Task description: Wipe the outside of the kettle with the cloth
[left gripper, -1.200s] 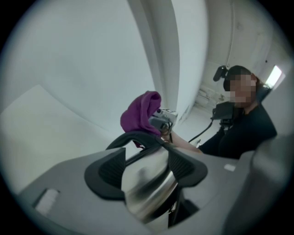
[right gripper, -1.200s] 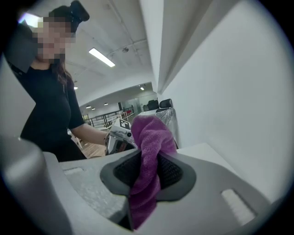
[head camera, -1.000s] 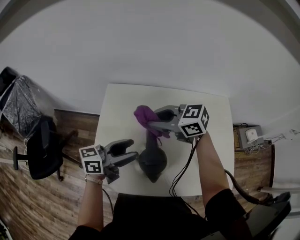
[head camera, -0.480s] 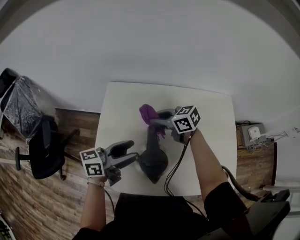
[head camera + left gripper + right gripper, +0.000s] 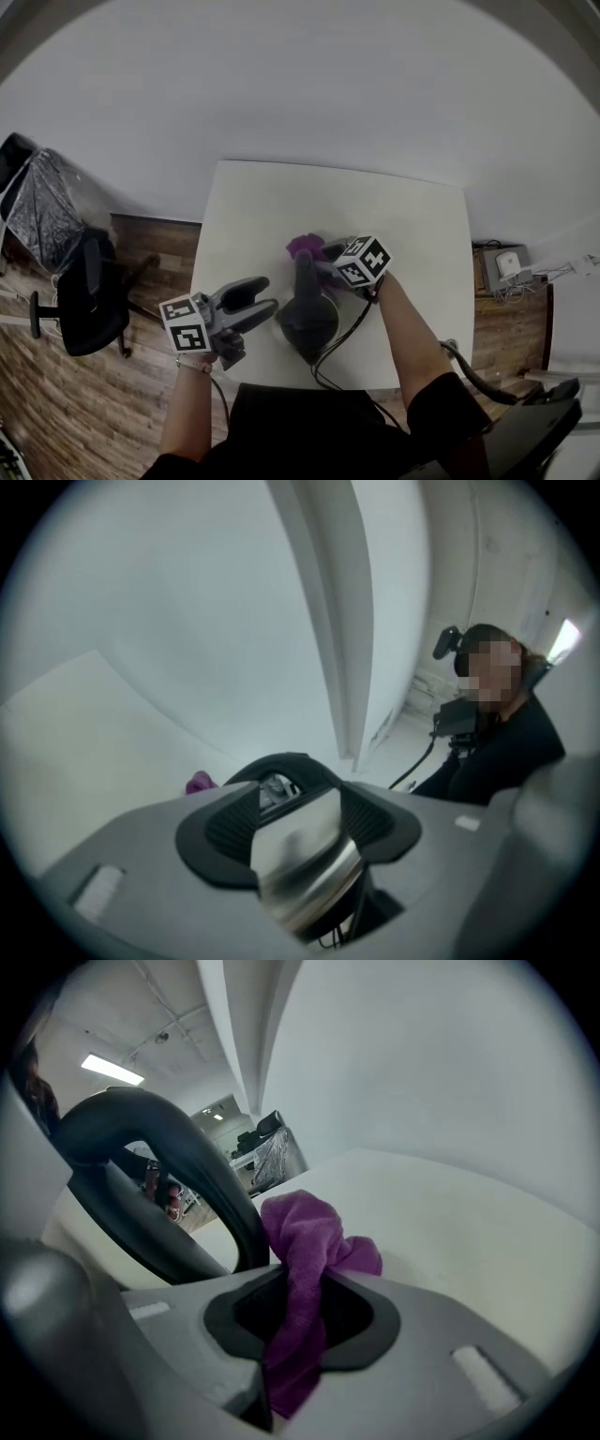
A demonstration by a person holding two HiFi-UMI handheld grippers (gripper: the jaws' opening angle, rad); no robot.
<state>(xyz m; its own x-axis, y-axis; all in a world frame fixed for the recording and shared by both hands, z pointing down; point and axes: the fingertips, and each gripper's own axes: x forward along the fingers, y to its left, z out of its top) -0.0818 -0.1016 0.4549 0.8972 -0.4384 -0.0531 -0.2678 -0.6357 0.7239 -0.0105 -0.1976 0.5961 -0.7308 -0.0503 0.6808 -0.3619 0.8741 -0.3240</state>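
Note:
A dark kettle [image 5: 305, 323] with a tall arched handle [image 5: 305, 274] stands near the front of the white table [image 5: 253, 202]. My left gripper [image 5: 266, 307] reaches level against its left side. In the left gripper view the shiny steel body [image 5: 305, 860] fills the gap between the pads [image 5: 225, 829], so the left gripper [image 5: 298, 829] is shut on the kettle. My right gripper [image 5: 321, 255] points down behind the handle, shut on a purple cloth [image 5: 305, 247]. In the right gripper view the cloth [image 5: 314, 1237] bunches out of the right gripper [image 5: 300, 1312] beside the handle [image 5: 192, 1185].
A black office chair [image 5: 84, 295] and a black bagged object [image 5: 42, 206] stand on the wood floor at the left. A small box with cables [image 5: 502, 272] lies on the floor at the right. A seated person [image 5: 497, 733] shows in the left gripper view.
My right gripper has come down with the purple cloth to just behind the kettle's handle. The left gripper and the kettle have stayed where they were.

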